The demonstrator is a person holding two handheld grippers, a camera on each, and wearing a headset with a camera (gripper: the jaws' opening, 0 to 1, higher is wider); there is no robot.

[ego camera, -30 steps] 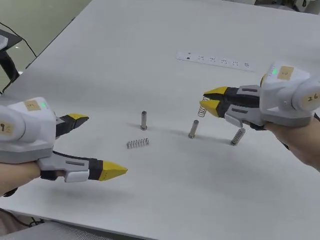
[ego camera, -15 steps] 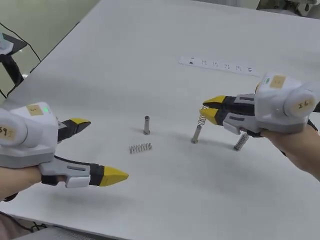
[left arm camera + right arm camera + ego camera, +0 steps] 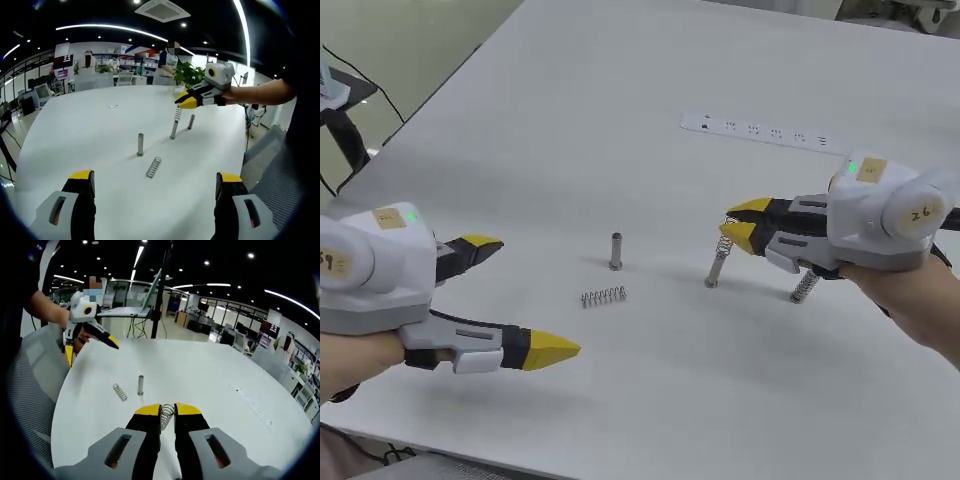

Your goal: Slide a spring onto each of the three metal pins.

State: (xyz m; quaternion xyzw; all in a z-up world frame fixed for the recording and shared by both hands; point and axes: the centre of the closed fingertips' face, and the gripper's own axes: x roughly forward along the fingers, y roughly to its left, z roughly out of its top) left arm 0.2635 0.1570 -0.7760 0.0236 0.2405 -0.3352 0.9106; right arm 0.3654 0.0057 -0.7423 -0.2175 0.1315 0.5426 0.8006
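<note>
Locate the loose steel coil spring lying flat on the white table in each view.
Head view: the loose steel coil spring lies near centre, just below-left of the bare upright metal pin.
Left gripper view: lower centre, below-right of that pin.
Right gripper view: left of centre, just left of the pin.
Shared landmark: the bare upright pin standing beside it.

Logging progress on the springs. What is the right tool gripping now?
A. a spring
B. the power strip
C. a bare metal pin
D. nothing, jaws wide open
A: the right tool is shut on a spring. Its coils show between the yellow tips in the right gripper view, and it is held at the top of the leaning pin.
</note>
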